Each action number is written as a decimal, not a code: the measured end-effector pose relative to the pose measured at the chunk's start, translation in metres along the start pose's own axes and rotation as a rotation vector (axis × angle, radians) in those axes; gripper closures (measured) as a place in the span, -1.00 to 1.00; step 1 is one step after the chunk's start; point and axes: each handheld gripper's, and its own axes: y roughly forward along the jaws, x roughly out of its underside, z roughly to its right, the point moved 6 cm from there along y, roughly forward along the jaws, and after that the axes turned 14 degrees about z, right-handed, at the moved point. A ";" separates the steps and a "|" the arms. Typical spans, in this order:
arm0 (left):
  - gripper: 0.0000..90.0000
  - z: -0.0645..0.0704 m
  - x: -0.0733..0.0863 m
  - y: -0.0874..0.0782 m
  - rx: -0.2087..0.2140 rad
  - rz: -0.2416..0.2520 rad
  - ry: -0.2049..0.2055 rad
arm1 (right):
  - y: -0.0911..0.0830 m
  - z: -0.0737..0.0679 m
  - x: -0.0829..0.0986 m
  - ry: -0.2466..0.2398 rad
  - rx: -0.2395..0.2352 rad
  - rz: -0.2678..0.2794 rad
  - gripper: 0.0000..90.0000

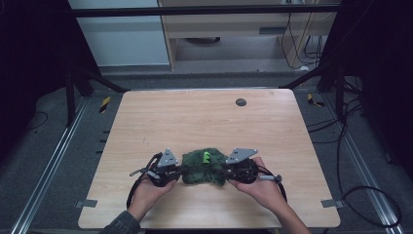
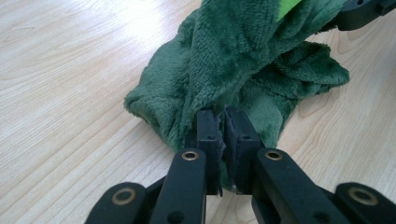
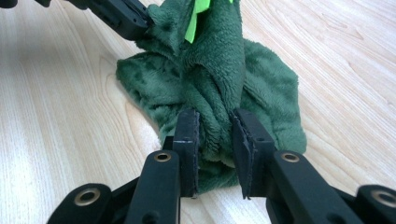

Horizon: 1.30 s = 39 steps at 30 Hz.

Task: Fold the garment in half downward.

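Seen from the high view, a person works a crumpled green cloth (image 1: 203,168) near the front of a wooden table (image 1: 204,117), the left gripper (image 1: 176,171) at one end and the right gripper (image 1: 229,171) at the other, so the cloth lies bunched directly between them; a bright green tag (image 1: 206,156) stands up at its top. From the left gripper view, the left gripper (image 2: 222,122) has its jaws nearly closed, pinching a thin fold of the cloth (image 2: 233,65), which spreads out just ahead of them onto the table (image 2: 70,93). From the right gripper view, the right gripper (image 3: 215,135) keeps its jaws partly open around a thick roll of the cloth (image 3: 215,88), pressed from both sides, while the other gripper bites the far edge beyond it. Gripping opposite ends appears meant to let the cloth be pulled out or lifted evenly.
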 end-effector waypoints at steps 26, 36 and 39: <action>0.79 0.002 0.006 -0.011 -0.012 0.017 -0.014 | -0.004 -0.009 0.003 0.008 -0.016 0.005 0.31; 0.41 -0.004 0.003 -0.019 -0.050 0.014 -0.007 | -0.003 -0.006 0.000 0.019 0.020 0.009 -0.18; -0.02 -0.010 0.003 -0.020 -0.075 -0.013 -0.020 | -0.005 -0.002 -0.001 0.031 0.045 0.016 -0.38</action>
